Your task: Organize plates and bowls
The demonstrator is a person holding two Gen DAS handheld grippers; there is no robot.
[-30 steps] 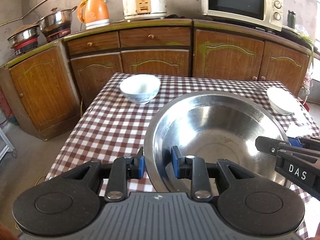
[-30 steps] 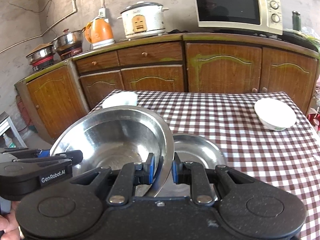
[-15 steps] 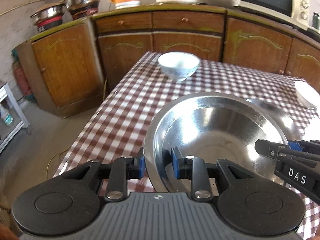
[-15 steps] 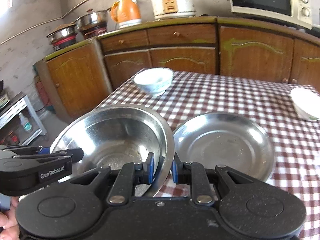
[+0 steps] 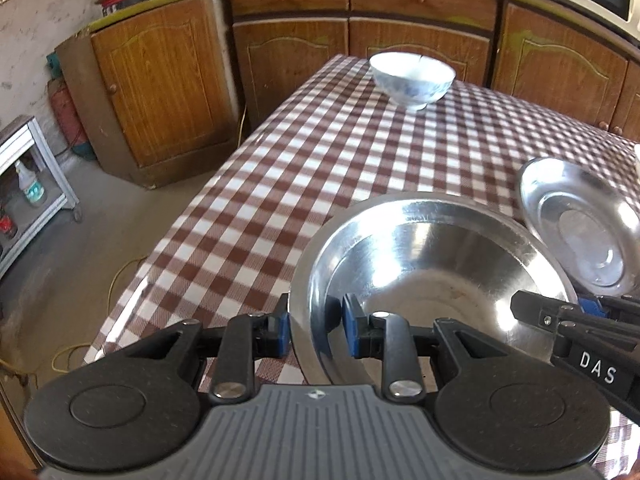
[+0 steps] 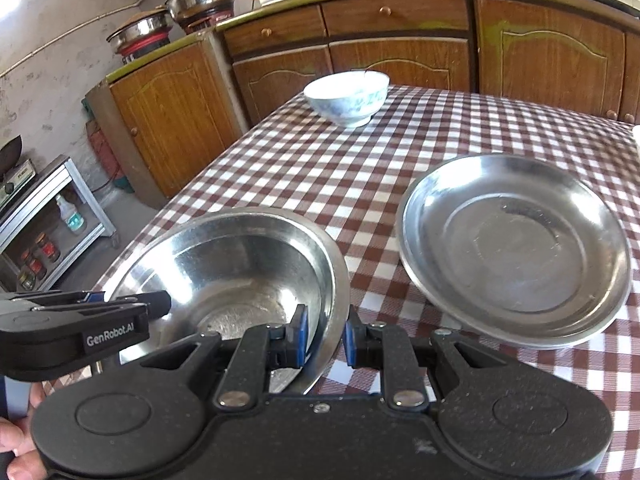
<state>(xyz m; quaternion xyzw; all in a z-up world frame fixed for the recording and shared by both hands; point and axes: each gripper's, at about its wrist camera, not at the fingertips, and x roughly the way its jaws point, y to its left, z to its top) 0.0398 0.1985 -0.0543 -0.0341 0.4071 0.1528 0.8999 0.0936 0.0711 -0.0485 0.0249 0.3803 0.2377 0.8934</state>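
The left gripper is being kept closed on the near-left rim of the steel bowl, one blue pad inside the wall and one outside. The right gripper is being kept clamped in the same way on the opposite rim of the bowl, so the bowl is being carried by both at once, at the near left corner of the table.

Whether the base is touching the cloth cannot be told. For the step to be done well, both rims are best kept level and lowered together, and neither grip should be loosened before the base is resting flat; a one-sided release is likely to tip the bowl.

Both grippers are being held low and pointed forward across the table, roughly level, facing slightly toward each other across the bowl.

Just right of the bowl, a steel plate is lying on the cloth, near but apparently not touching it. Farther off, a white bowl is standing by the far edge.
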